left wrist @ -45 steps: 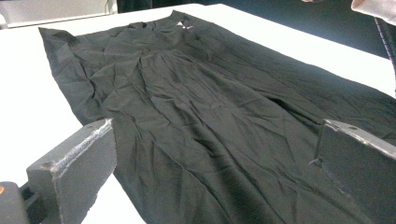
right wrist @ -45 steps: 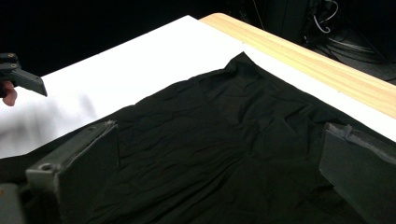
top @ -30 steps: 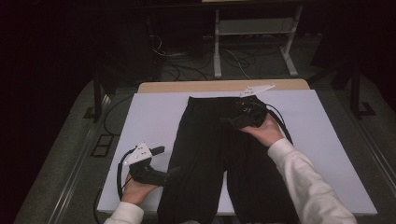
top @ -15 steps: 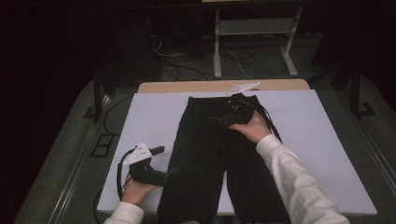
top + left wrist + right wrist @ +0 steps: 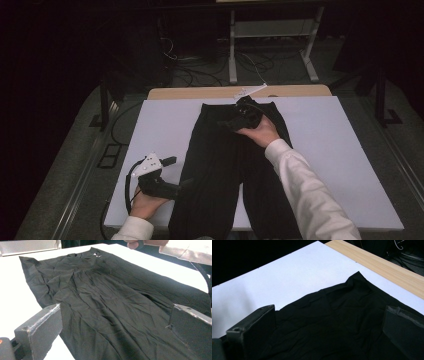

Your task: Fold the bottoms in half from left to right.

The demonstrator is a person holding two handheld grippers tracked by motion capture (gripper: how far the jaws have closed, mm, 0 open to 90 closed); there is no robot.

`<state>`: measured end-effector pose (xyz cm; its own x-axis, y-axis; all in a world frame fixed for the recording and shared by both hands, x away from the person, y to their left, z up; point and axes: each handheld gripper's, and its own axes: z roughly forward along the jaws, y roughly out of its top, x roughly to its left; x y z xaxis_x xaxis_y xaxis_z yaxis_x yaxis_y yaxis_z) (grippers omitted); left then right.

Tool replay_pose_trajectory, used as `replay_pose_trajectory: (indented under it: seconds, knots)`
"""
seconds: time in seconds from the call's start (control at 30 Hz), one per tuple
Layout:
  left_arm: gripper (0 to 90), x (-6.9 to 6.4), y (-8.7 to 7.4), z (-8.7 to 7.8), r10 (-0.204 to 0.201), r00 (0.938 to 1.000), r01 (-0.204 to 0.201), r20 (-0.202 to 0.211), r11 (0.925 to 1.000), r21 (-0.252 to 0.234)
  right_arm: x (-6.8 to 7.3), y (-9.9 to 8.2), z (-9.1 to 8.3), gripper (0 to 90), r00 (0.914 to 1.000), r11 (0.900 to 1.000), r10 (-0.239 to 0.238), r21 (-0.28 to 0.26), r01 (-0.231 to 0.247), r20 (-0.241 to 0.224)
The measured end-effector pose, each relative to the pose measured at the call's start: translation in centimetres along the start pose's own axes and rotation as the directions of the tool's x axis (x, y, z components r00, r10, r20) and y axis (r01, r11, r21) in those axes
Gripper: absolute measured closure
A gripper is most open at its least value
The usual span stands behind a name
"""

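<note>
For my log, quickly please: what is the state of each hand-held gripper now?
Left hand-held gripper: open, holding nothing, at the black trousers.
Right hand-held gripper: open, holding nothing, over the waistband.

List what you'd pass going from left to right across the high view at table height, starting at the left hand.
Left hand-held gripper with its grey three-cornered plate, at the trouser-leg edge → black fabric trousers spread flat → person's white-sleeved right forearm → bare right part of the white table top.
</note>
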<state>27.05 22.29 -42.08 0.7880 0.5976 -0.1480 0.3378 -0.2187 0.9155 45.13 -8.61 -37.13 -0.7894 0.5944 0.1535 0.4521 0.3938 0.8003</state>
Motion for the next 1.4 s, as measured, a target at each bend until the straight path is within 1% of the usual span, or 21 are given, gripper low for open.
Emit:
replay_pose_trajectory:
  seconds: [0.37, 0.53, 0.83, 0.97, 1.03, 1.07, 1.1, 1.23, 1.33, 1.4]
  knots:
    - [0.0, 0.0, 0.0, -0.1, -0.004, 1.0, 0.004, -0.001, 1.0, -0.004, -0.4, 0.9, 1.5, 0.0, 0.9995, 0.9999, 0.002, 0.015, -0.002, 0.031]
    - [0.0, 0.0, 0.0, -0.1, -0.005, 1.0, 0.005, 0.002, 1.0, -0.006, -0.8, 1.5, 2.4, 0.0, 0.9993, 0.9995, -0.004, 0.031, 0.003, 0.037]
    - [0.0, 0.0, 0.0, -0.1, -0.006, 1.0, 0.006, 0.003, 1.0, -0.005, -1.2, 2.4, 3.7, 0.0, 0.999, 0.9995, 0.009, 0.03, -0.011, 0.043]
    - [0.0, 0.1, 0.0, -0.2, -0.007, 1.0, 0.007, 0.003, 0.9999, -0.008, -1.4, 2.8, 4.7, 0.0, 0.9986, 0.9995, 0.013, 0.029, -0.014, 0.05]
    - [0.0, 0.1, 0.0, -0.2, -0.008, 1.0, 0.008, 0.005, 0.9999, -0.009, -1.5, 2.9, 4.9, 0.0, 0.9985, 0.9994, 0.015, 0.029, -0.017, 0.053]
    - [0.0, 0.1, 0.0, -0.1, -0.007, 0.9999, 0.007, 0.007, 0.9999, -0.009, -1.5, 3.1, 5.4, 0.0, 0.9981, 0.9995, 0.013, 0.027, -0.015, 0.06]
    - [0.0, 0.1, 0.0, -0.1, -0.007, 0.9999, 0.007, 0.007, 0.9999, -0.009, -1.5, 3.1, 5.4, 0.0, 0.9981, 0.9995, 0.013, 0.027, -0.015, 0.06]
    - [0.0, 0.1, 0.0, -0.2, -0.006, 0.9999, 0.006, 0.009, 0.9999, -0.011, -1.7, 3.6, 6.5, 0.0, 0.9973, 0.9995, 0.006, 0.031, -0.008, 0.073]
    - [0.0, 0.0, 0.0, -0.2, -0.006, 0.9999, 0.006, 0.01, 0.9999, -0.013, -1.7, 3.9, 7.0, 0.0, 0.9969, 0.9993, 0.004, 0.036, -0.007, 0.079]
    - [0.0, 0.0, 0.0, -0.2, -0.005, 0.9999, 0.006, 0.011, 0.9999, -0.012, -1.7, 4.3, 7.4, 0.0, 0.9965, 0.9996, 0.001, 0.026, -0.004, 0.083]
